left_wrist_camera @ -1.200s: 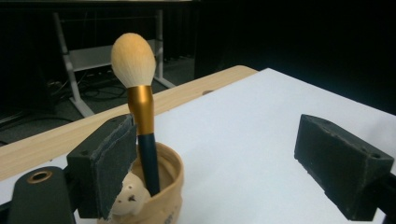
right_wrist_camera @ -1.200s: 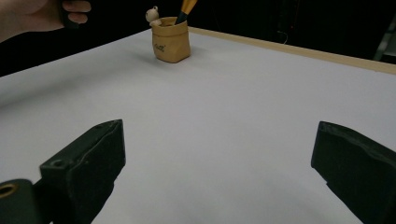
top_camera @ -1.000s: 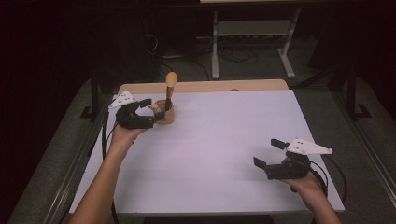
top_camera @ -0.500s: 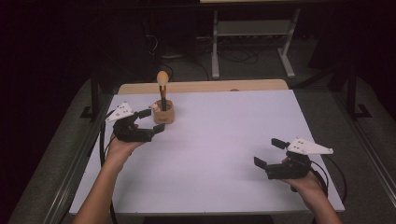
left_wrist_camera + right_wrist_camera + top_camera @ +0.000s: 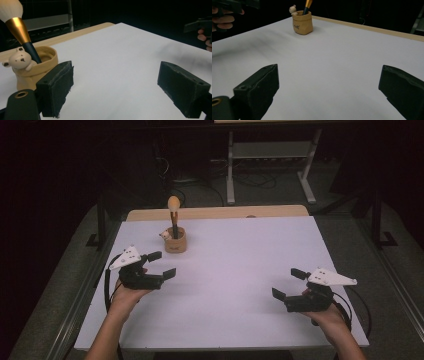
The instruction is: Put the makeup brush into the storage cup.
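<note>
Jaws apart and empty on both: left gripper (image 5: 159,264) near the bear-faced holder (image 5: 176,240), brush (image 5: 173,215) upright inside, far left of worktop (image 5: 240,270). Right gripper (image 5: 289,286) well apart. Placement looks complete; next likely calls for parking both hands.

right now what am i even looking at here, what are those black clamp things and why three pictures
A person sits at a white table and holds a hand tool in each hand: the left gripper and the right gripper. Each has two black jaws, standing apart, with nothing held. One picture comes from a camera above the table; the other two come from small cameras riding on each gripper, looking out between its jaws. On the table stands a tan pot with a little bear figure on its rim and a makeup brush upright inside.
</note>
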